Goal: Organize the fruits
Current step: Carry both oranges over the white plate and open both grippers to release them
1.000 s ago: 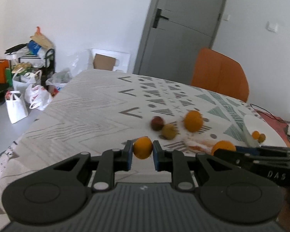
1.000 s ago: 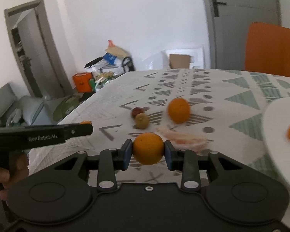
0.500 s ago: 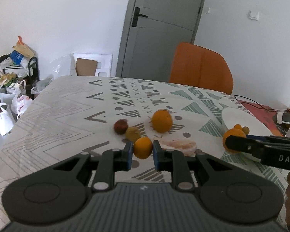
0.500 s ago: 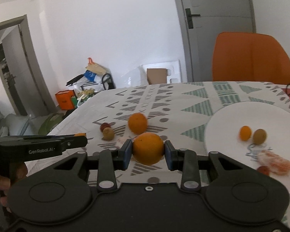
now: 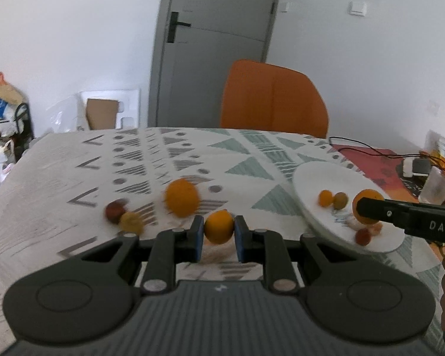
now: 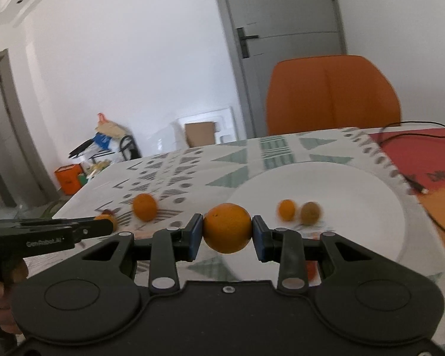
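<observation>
1. While both hands carry fruit toward the white plate (image 6: 379, 184), the step in hand looks like delivery; the plate serves as landmark on the patterned surface (image 5: 74, 160).
2. On the plate lie a small orange fruit (image 6: 286, 209) and a greenish-brown fruit (image 6: 310, 213) side by side near its middle; the left view also shows a small red fruit (image 5: 363, 236) and some peel-like scraps near its front rim.
3. Right hand-held gripper (image 6: 227, 233) is clamped on a large orange (image 6: 227, 227), hovering at the plate's left edge; the next move likely calls for carrying it over a bare patch, lowering, then parting the fingers gently so it does not roll.
4. Left hand-held gripper (image 5: 219, 231) is clamped on a smaller orange (image 5: 219, 226), well left of the plate, and should follow once the right clears.
5. Off the plate to its left, a loose orange (image 5: 182, 197), a dark red fruit (image 5: 114, 211) and a yellowish fruit (image 5: 131, 222) rest on the surface, not yet collected.
</observation>
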`<state>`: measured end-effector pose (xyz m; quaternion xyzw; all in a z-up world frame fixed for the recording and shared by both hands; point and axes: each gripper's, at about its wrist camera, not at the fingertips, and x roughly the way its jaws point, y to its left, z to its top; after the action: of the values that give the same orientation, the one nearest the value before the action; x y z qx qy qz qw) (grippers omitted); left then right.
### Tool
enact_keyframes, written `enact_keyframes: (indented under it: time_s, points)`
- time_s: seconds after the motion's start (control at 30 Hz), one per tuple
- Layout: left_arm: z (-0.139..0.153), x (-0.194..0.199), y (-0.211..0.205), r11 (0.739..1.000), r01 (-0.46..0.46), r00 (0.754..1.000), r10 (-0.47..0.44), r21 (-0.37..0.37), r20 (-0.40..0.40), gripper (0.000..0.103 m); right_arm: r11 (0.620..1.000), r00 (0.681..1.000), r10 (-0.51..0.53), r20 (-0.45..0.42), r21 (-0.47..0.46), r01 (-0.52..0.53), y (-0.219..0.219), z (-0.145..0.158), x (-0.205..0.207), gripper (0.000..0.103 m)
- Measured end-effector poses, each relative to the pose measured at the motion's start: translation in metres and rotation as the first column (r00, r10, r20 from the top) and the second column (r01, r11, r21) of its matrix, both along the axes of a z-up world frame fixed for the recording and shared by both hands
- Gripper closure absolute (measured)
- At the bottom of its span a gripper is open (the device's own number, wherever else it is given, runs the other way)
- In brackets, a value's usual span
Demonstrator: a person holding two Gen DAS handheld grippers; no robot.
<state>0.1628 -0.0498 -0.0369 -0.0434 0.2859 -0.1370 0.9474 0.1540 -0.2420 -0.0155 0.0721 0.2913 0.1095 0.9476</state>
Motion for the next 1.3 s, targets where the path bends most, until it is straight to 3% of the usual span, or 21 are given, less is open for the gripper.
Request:
enact_keyframes:
  time_s: [0.5, 0.83, 0.87, 0.93, 1.0, 1.3]
  points:
    - [0.001, 0.016, -0.078, 0.991, 0.123, 0.992, -0.123, 0.047, 0.002, 0.083, 0.983, 0.984, -0.177, 0.002, 0.048, 0.177, -0.084, -0.013, -0.009, 0.069]
    - [-0.003, 0.024, -0.111, 0.982, 0.174, 0.985, -0.174, 0.074, -0.01, 0.083, 0.975, 0.977, -0.212, -0.005, 0.069, 0.211, -0.106, -0.021, -0.008, 0.068]
    - [-0.003, 0.025, -0.114, 0.981, 0.178, 0.984, -0.178, 0.075, -0.01, 0.083, 0.975, 0.977, -0.212, -0.004, 0.066, 0.212, -0.106, -0.021, -0.007, 0.067]
    - [-0.003, 0.029, -0.119, 0.98, 0.185, 0.983, -0.185, 0.078, -0.012, 0.083, 0.972, 0.974, -0.227, 0.01, 0.055, 0.227, -0.106, -0.02, -0.009, 0.05]
    - [-0.001, 0.032, -0.124, 0.977, 0.196, 0.981, -0.196, 0.082, -0.006, 0.083, 0.972, 0.973, -0.23, 0.036, 0.05, 0.228, -0.106, -0.016, -0.012, 0.04]
    - [-0.002, 0.038, -0.129, 0.977, 0.18, 0.984, -0.181, 0.111, -0.001, 0.078, 0.976, 0.976, -0.214, 0.027, 0.055, 0.213, -0.104, -0.017, -0.013, 0.036]
